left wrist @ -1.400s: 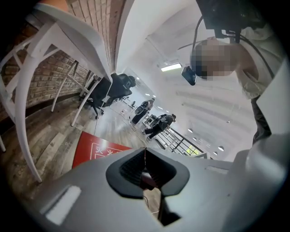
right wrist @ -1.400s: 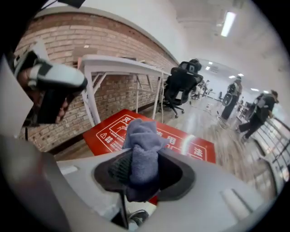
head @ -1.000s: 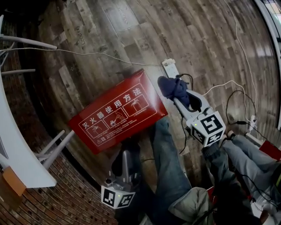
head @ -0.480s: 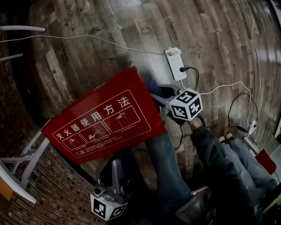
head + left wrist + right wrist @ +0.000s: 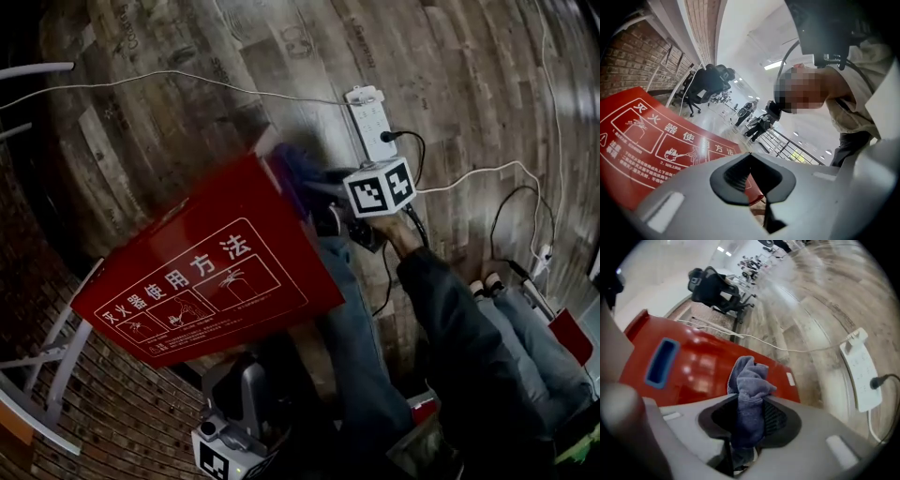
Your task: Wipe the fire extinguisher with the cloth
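Dark wood-plank flooring (image 5: pixel 187 112) lies beneath the tilted red fire-extinguisher box with white printed instructions (image 5: pixel 206 281), at whose upper corner the right gripper (image 5: pixel 749 408) clamps a bunched blue-grey cloth (image 5: pixel 750 380), while the left gripper (image 5: pixel 750 157) sits closed and empty below it, so a hard wipe could tip the unbraced box.

Left hand-held gripper (image 5: pixel 750 159) closed (low, near body) — right hand-held gripper (image 5: pixel 750 403) clamps cloth (image 5: pixel 749 376).

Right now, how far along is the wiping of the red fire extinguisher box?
Done: the right claw is shut on the blue cloth, which sits at the upper edge of the red box. In hand: the first contact, too blurred to confirm. Left: the wiping itself; no wiped patch shows on the printed face. The left claw is shut, beside the box.
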Tool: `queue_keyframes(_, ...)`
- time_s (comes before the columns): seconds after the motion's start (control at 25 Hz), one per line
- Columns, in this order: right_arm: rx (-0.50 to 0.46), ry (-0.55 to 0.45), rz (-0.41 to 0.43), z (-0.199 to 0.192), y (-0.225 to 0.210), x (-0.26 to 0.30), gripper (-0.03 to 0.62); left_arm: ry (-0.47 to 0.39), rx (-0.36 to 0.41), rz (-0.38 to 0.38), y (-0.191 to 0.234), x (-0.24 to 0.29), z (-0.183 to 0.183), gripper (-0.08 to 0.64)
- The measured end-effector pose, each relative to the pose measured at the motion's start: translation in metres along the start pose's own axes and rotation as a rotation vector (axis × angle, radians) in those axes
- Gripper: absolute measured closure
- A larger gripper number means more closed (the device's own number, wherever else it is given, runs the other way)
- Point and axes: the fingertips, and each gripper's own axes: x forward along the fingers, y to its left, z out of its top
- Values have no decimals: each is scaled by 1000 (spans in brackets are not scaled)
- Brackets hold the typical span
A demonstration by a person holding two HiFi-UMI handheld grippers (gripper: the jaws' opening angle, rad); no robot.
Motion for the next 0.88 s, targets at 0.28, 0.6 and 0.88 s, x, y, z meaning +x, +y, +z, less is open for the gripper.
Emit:
queue_keyframes(0.28, -336, -186, 242, 26, 156, -107, 463, 8, 17, 10, 2, -7, -1, 560)
queue_keyframes(0.6, -124, -256, 232, 93, 97, -52, 456, 13, 30, 12, 3, -13, -3, 560)
queue_keyframes(0.88, 122, -11, 11, 9, -5, 7, 457, -2, 37, 1, 0, -14, -2, 560)
